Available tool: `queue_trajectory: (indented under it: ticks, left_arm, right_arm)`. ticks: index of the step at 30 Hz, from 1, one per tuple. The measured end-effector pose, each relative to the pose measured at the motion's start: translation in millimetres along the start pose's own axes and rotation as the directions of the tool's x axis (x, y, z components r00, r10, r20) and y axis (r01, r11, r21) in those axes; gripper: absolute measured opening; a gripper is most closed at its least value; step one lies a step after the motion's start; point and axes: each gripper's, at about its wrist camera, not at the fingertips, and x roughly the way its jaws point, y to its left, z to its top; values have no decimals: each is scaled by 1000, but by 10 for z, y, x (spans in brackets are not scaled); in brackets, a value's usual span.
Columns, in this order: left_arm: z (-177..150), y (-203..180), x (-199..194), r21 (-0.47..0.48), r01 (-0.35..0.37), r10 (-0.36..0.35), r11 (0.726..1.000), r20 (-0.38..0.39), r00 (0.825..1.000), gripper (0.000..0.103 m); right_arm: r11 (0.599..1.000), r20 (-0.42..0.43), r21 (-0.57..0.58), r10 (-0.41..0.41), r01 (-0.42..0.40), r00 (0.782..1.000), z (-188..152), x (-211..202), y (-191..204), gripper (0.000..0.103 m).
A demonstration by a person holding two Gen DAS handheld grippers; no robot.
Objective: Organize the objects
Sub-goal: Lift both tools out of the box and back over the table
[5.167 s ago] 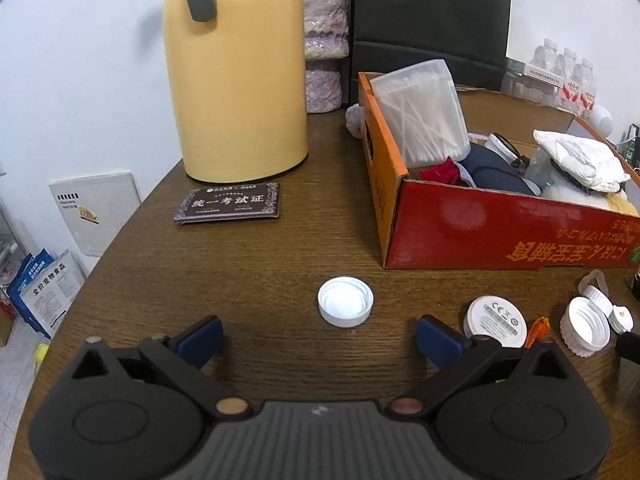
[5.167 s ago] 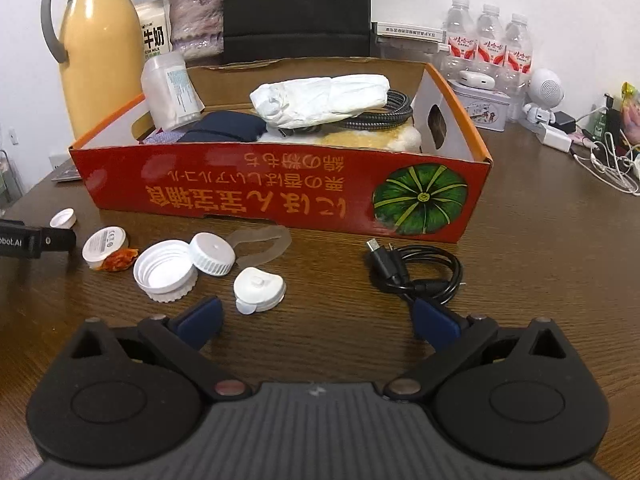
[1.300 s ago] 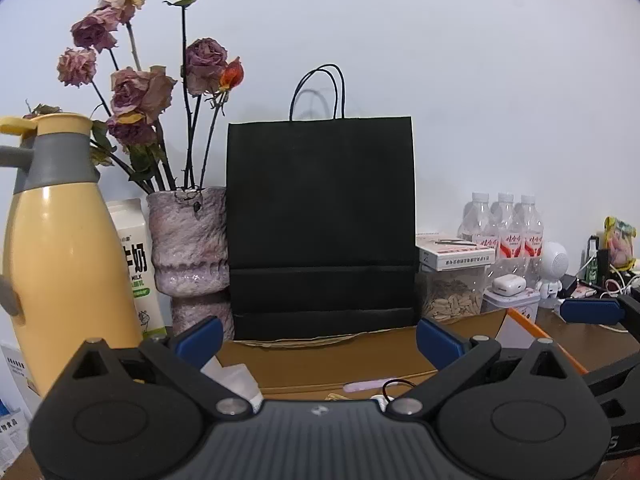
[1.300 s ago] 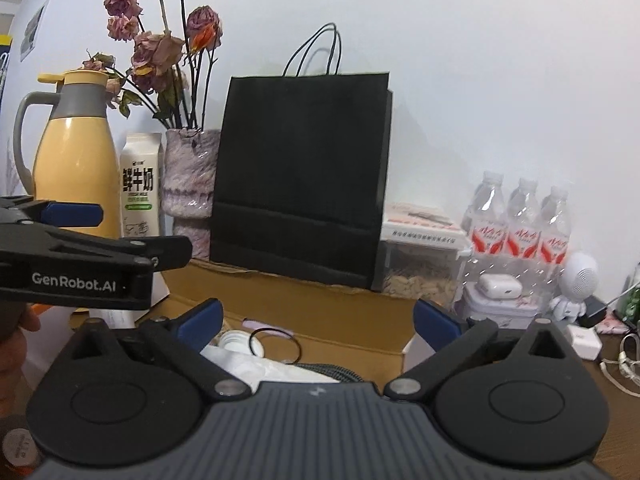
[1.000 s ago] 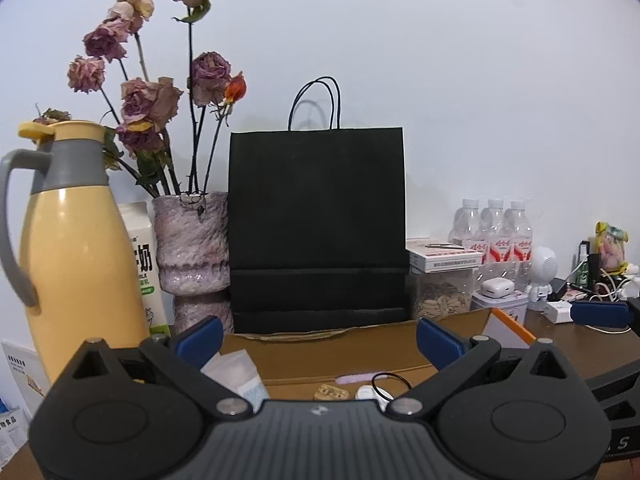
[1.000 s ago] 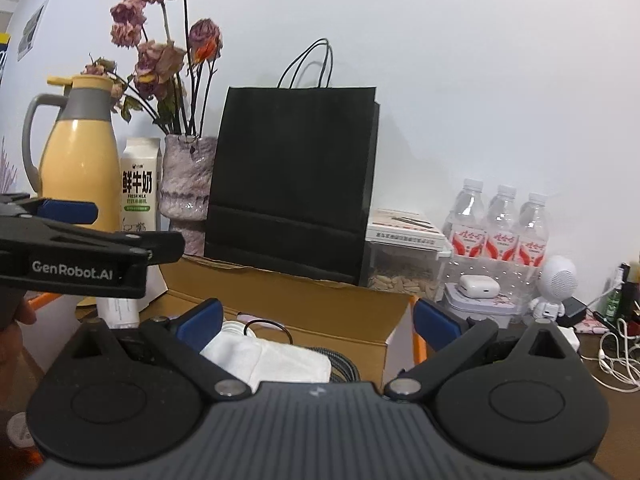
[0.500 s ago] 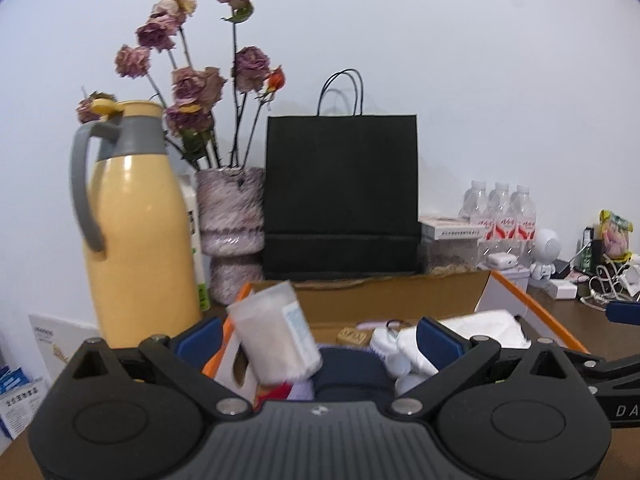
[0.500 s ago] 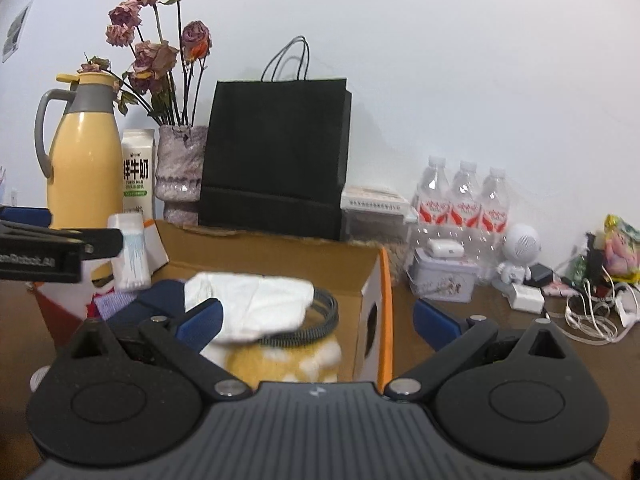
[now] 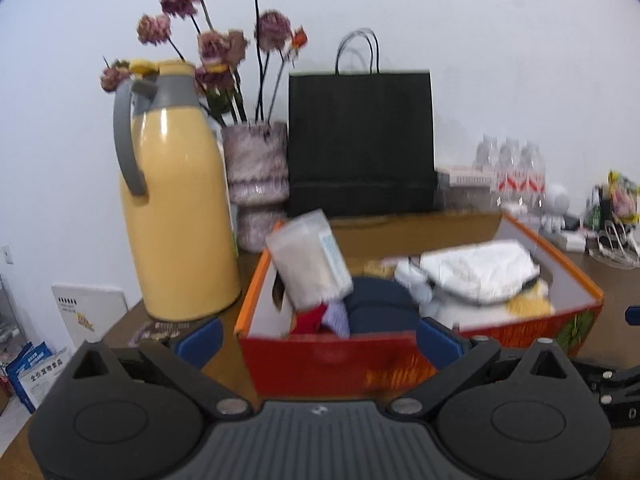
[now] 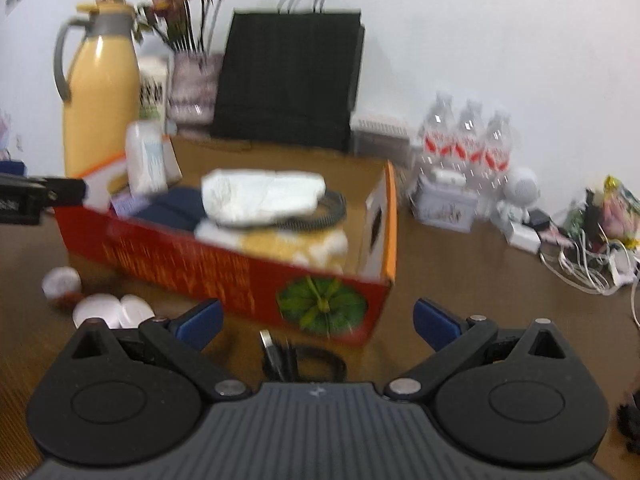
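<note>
right now your left tool (image 9: 318,338) is spread wide with nothing between its blue pads, held low over the brown surface (image 9: 224,364) and facing the red cardboard box (image 9: 340,360) at 12 o'clock. your right tool (image 10: 316,322) is likewise spread and empty, with the coiled black cable (image 10: 300,360) lying on the surface just ahead of it between the fingers, in front of the box's pumpkin-printed corner (image 10: 320,306).

inside the box you can see a clear tub of cotton swabs (image 9: 310,258) leaning at the 11 o'clock corner, a dark blue bundle (image 9: 380,312) in the middle, and a white crumpled bag (image 9: 480,272) toward 1 o'clock. from the right view, several white caps (image 10: 110,312) sit loose on the surface at 9 o'clock, just outside the box's long red wall; motion blur hides their details.

further out, a yellow thermos jug (image 9: 176,220) stands at 10 o'clock beside a vase of dried flowers (image 9: 256,172), and a black paper bag (image 9: 360,144) stands upright behind the box at 12 o'clock. water bottles (image 10: 466,140) cluster at 2 o'clock.
</note>
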Motion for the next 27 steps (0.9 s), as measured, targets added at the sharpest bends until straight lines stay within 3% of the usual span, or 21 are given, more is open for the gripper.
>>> queue_trajectory:
  ticks: [7,13,19,27]
  left_arm:
    - [-146,133,101,10,-50,51,999,-146,988,103]
    - [-247,273,147,5,-70,69,998,-224,972,103]
    - [-314,267,225,22,-54,58,998,-275,960,102]
    - [-315,270,237,13,-41,43,999,-279,959,103]
  right_arm:
    - [1000,-70,22,-17,19,997,-88,68,-44,103]
    - [999,-94,41,1,3,996,-110,95,-91,103]
    - [997,-132,81,22,-12,991,-114,163,-151,103]
    - [991,-175,133,50,-27,983,-133,249,-226,103]
